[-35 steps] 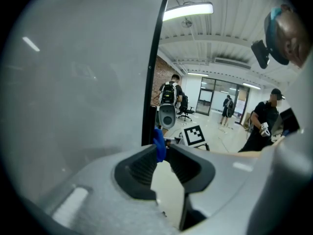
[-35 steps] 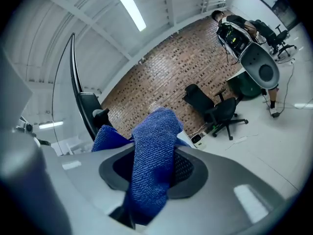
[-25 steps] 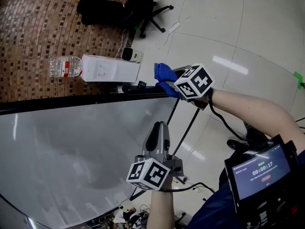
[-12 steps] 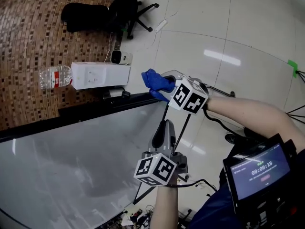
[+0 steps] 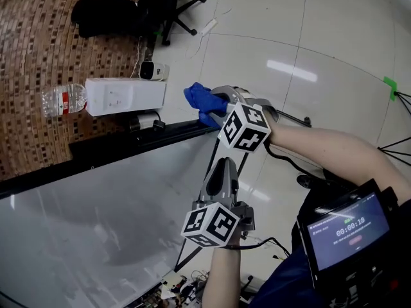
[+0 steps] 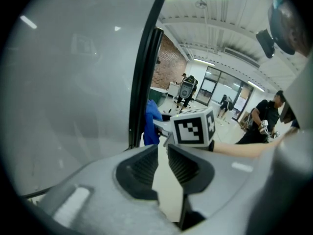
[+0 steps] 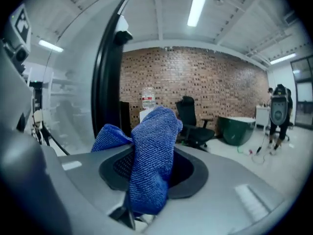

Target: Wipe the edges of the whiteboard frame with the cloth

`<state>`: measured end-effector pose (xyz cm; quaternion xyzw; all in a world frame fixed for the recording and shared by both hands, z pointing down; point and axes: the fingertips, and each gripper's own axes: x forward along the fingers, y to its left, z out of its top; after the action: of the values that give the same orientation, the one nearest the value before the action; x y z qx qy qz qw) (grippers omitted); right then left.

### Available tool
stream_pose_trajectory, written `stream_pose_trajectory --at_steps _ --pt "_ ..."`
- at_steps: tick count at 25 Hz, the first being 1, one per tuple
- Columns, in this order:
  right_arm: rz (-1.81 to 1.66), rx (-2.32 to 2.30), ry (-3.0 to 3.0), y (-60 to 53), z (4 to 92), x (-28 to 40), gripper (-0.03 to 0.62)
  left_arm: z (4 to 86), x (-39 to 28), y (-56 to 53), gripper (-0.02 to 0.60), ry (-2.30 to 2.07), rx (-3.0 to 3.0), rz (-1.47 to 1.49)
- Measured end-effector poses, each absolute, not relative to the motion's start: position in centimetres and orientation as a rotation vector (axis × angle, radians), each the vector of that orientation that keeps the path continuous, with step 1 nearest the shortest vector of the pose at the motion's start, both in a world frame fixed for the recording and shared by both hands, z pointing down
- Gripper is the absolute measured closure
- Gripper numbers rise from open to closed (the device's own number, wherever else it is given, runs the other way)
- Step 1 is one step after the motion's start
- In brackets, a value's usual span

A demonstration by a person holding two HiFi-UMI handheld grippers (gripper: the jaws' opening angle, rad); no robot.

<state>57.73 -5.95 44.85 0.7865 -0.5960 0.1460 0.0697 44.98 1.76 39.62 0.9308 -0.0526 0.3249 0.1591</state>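
Observation:
The whiteboard [image 5: 96, 217] fills the lower left of the head view, and its black frame [image 5: 148, 140] runs along its top edge. My right gripper [image 5: 217, 105] is shut on a blue cloth [image 5: 200, 99] at the frame's upper right corner. In the right gripper view the cloth [image 7: 151, 151] bulges out of the right gripper [image 7: 149, 169], beside the frame [image 7: 107, 82]. My left gripper [image 5: 222, 167] hangs below it by the board's right edge; its jaws have just closed further with nothing between them. The left gripper [image 6: 163, 153] faces the frame [image 6: 144, 82] and the cloth [image 6: 152, 124].
On the floor behind the board lie a water bottle [image 5: 61, 99], a white box [image 5: 125, 96] and a small device [image 5: 153, 71]. An office chair [image 5: 160, 5] and a black bag [image 5: 103, 15] stand farther back. A lit screen [image 5: 350, 233] sits at my lower right.
My right gripper has rolled with the cloth at the frame's corner. The left gripper has sunk a little beside the board's right edge.

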Motion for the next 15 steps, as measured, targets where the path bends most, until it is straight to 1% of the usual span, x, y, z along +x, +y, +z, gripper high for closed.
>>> stream_pose_trajectory --at_steps 3,4,12,15 --pt "0.854 2.519 -2.032 -6.2 48.3 58.2 0.461 40.2 44.7 1.5 0.518 -0.153 2.634 0.917" --pt "0.945 2.56 -2.125 -6.3 48.5 58.2 0.461 40.4 44.6 1.3 0.52 -0.154 2.623 0.913" --pt "1.362 2.695 -2.404 -6.4 49.3 58.2 0.459 42.6 45.2 0.4 0.523 -0.142 2.551 0.855" --pt "1.36 2.644 -2.391 -5.6 51.8 56.8 0.459 44.6 45.0 1.5 0.523 -0.121 2.544 0.861"
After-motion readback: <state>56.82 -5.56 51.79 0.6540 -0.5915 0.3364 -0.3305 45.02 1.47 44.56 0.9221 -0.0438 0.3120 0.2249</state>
